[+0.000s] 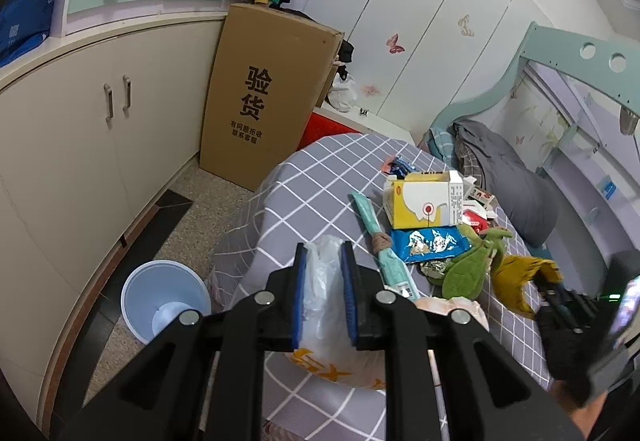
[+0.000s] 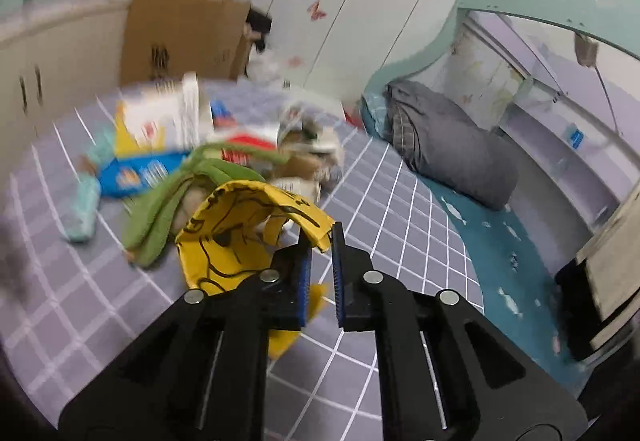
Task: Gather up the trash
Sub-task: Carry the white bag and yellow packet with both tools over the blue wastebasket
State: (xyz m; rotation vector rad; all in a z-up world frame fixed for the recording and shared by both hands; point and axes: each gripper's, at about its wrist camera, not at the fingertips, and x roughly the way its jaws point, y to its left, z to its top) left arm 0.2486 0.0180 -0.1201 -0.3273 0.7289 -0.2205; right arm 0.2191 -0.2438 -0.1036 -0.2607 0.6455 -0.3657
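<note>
Left gripper (image 1: 325,261) holds a thin white plastic bag (image 1: 326,305) between its two blue pads; the jaws stand narrow and press the bag from both sides. The bag hangs down over the near edge of a bed (image 1: 320,177) that has a grey cover with white lines. On this cover, beyond the gripper, lies the trash: a long mint-green wrapper (image 1: 380,241) just beside the bag, a yellow and white carton (image 1: 424,201) farther back, a blue snack packet (image 1: 430,244) in front of the carton, and a green cloth piece (image 1: 470,269) touching the packet. Next to the green piece is a yellow bag (image 1: 516,281), and the right gripper (image 1: 560,305) meets it at the right edge of this view, dark and blurred. On the floor at the left of the bed stands a pale blue bin (image 1: 166,301), and behind it a tall brown cardboard box (image 1: 268,93) leans against the cream cupboards (image 1: 80,129).

From the right wrist view, the right gripper (image 2: 320,241) is closed on the edge of the yellow bag (image 2: 240,237), which has black line drawings on it. The bag edge is pinched near the fingertips and the rest of it curls to the left, above the grey cover (image 2: 400,225). Behind it the green cloth piece (image 2: 160,217), the blue snack packet (image 2: 136,175) and the carton (image 2: 168,117) are in a heap, all blurred. A grey rolled blanket (image 2: 452,157) lies well apart at the right, near the mint-green bed frame (image 2: 460,25).
</note>
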